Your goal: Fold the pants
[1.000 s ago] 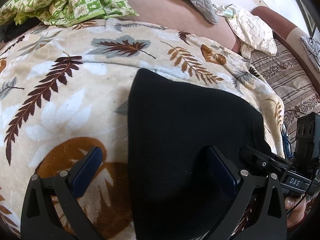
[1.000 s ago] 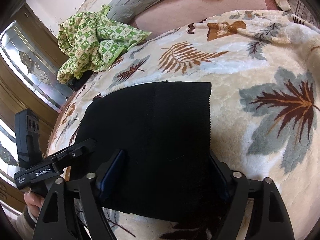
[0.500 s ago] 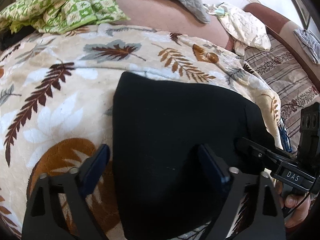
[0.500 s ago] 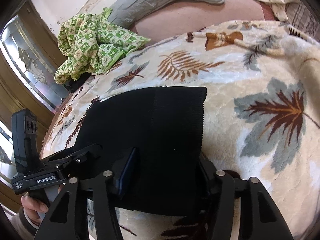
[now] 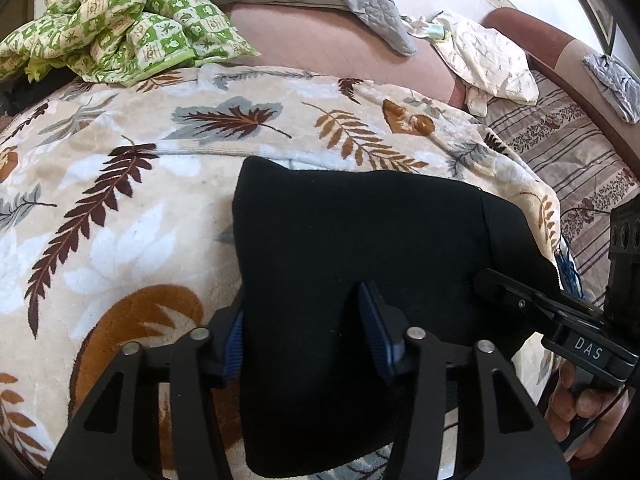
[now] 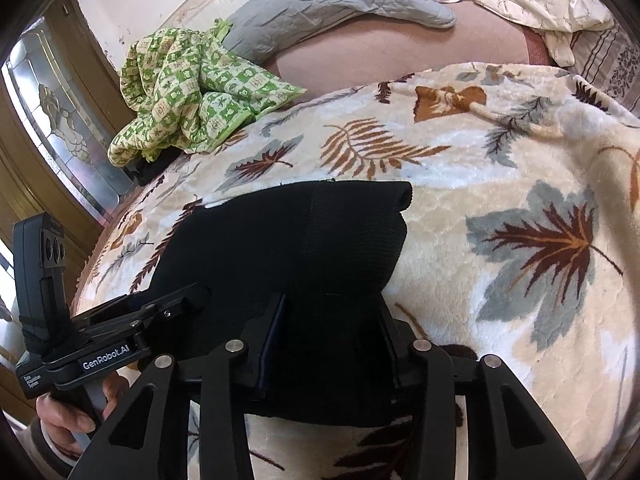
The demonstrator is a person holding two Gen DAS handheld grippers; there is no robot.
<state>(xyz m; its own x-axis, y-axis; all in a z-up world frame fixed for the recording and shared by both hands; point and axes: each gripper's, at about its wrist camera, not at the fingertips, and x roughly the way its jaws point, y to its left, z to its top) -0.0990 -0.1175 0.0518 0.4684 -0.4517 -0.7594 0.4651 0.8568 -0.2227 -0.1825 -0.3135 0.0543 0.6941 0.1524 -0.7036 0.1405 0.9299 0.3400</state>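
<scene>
Surface: bed covered by a cream leaf-print blanket [image 5: 120,208]; the work lies near its edge.
Pants: black pants [image 5: 352,240], folded into a compact dark block, lying flat on the blanket, near end between both tools.
Left tool: left tool [image 5: 304,332] angled down onto the near left part of the pants; blue-padded fingers [image 5: 374,328] straddle a raised ridge of black cloth. Jaws closing, cloth between them; the left pad sits at the fabric's left edge, the right pad on top of the cloth. Firm pressure not confirmed.
Right tool: right tool [image 6: 332,332] angled down onto the near right part of the pants, by the ribbed band. Jaws closing, bunched black cloth filling the gap between them; whether the pads are already squeezing cannot be told.
Tool spacing: the two tools work side by side on the same near edge; each shows at the margin of the other's view, held by a hand [image 6: 72,416].
Background: green checked cloth [image 6: 188,92] heaped at the blanket's far left; grey quilted pillow [image 6: 332,4] behind it.
</scene>
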